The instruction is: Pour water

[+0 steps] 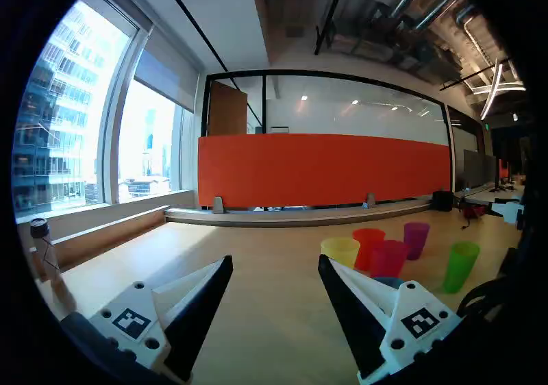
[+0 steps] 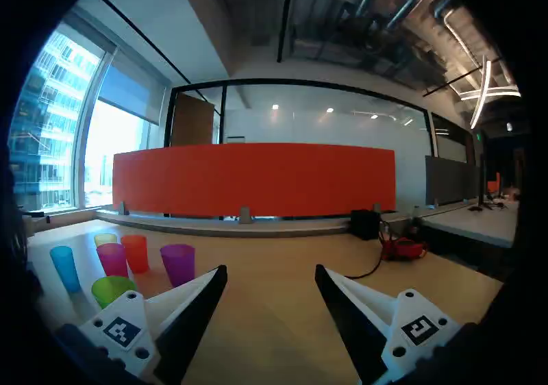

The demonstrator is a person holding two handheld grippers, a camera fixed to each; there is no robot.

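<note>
Six translucent plastic cups stand upright on the light wooden tabletop. In the left gripper view they cluster right of centre:
- yellow cup
- orange-red cup
- magenta cup
- purple cup
- green cup, a little apart to the right
- blue cup, only its rim peeking beside my finger

I can't tell whether any cup holds water. At the far left edge, near the window ledge, stands what looks like a clear bottle with a dark cap, well apart from the cups.

In the right gripper view the same cups sit at the lower left: blue cup, yellow cup, magenta cup, orange-red cup, purple cup and green cup, which is nearest my left finger.

My left gripper has its jaws spread wide with bare wood between them. My right gripper is the same, released and holding nothing.

Farther right on the tabletop a small red object with a black cable lies near a black box.

A long orange partition panel runs along the back edge of the table, with a glass wall above it. Tall windows on the left show high-rise buildings. Overhead are exposed ceiling pipes and a lit strip light.
</note>
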